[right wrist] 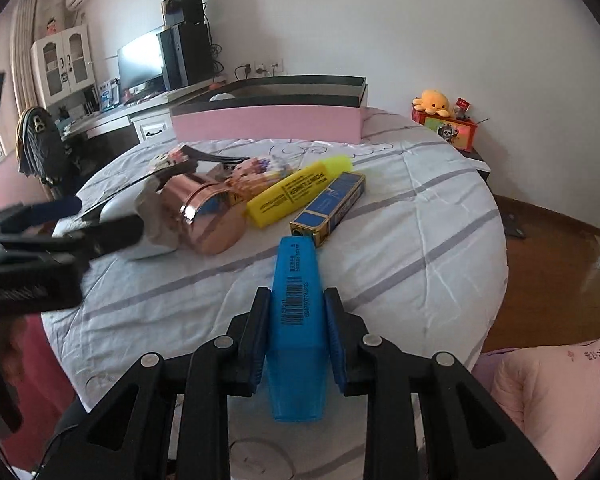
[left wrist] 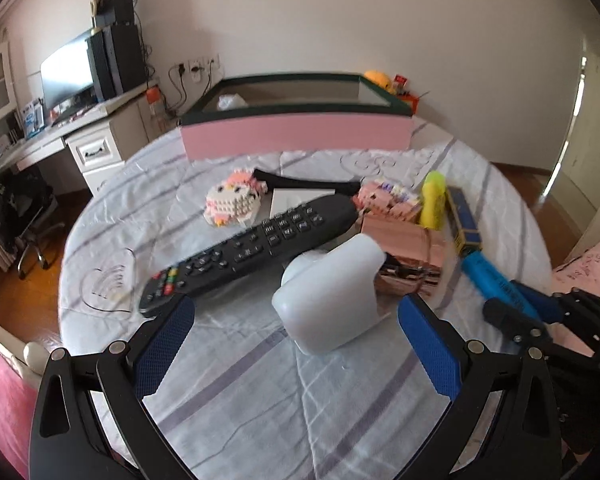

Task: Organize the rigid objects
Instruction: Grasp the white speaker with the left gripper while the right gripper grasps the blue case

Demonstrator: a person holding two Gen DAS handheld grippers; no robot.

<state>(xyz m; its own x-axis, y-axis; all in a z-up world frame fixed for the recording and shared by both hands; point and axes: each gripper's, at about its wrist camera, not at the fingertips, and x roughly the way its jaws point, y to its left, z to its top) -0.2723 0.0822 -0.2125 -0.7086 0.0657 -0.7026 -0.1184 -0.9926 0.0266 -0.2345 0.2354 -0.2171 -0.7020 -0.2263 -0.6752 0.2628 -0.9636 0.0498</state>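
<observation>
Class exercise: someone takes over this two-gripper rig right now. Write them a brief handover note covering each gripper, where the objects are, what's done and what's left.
Right gripper: shut on the blue highlighter.
Left gripper: open, its fingers either side of the white plastic piece, not gripping.
On the table: remote, brick toy, yellow highlighter, blue box, rose-gold case.
Done: pink box at the back holds one pale item.
Left: probably box the highlighter, then the rest.
</observation>
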